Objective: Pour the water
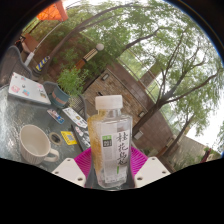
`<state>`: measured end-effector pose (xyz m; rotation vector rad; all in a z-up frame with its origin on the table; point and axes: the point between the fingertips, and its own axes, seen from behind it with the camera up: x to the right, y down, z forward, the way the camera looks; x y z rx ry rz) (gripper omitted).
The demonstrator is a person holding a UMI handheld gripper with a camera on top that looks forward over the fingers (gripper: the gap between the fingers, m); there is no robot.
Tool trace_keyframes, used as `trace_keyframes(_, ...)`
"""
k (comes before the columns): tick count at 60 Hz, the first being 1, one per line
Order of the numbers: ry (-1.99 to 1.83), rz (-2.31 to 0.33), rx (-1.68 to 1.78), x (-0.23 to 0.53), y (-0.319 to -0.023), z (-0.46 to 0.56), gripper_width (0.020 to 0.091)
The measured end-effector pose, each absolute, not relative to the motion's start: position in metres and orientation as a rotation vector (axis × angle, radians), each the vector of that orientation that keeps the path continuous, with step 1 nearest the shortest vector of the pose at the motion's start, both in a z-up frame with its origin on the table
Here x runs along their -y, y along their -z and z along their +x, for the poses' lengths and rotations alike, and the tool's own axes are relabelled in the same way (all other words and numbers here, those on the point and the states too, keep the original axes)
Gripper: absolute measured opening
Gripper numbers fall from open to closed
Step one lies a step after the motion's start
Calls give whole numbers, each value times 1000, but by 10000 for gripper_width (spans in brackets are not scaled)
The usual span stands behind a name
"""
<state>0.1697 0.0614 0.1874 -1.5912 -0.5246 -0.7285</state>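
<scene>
A clear plastic water bottle (109, 140) with a white cap and a pale green label with printed characters stands upright between my fingers. My gripper (110, 166) is shut on the bottle, with the magenta pads (83, 160) pressing its lower body from both sides. A white mug (34, 143) sits on the glass table (30, 112), to the left of the bottle and a little beyond my left finger. The whole scene looks tilted. The bottle's base is hidden below my fingers.
Beyond the mug, the table carries a flat patterned book (28, 88), a dark oval object (57, 97), a small white packet (75, 118) and a yellow item (55, 137). Trees and a brick building (140, 95) stand behind.
</scene>
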Motion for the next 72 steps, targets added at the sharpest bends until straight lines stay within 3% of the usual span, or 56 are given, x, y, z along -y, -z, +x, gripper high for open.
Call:
trace_keyframes(7, 112, -1749, 105, -65, -129, 168, 492)
trace_keyframes(8, 40, -1724, 21, -50, -108, 167, 493)
trace_keyframes(9, 9, -1768, 18, -70, -117, 168, 493)
trace_keyframes(14, -82, -1754, -100, -71, -97, 190, 493)
trace_keyframes(31, -2, -1770, -14, -87, -60, 200, 495)
trace_keyframes(45, -33, -1793, -40, -88, -60, 203, 501)
trace_keyframes(56, -15, -1828, -31, -82, -52, 205, 692)
trace_keyframes(61, 11, -1877, -37, -73, -42, 207, 842)
trace_keyframes(72, 59, -1901, -45, -24, -58, 206, 846)
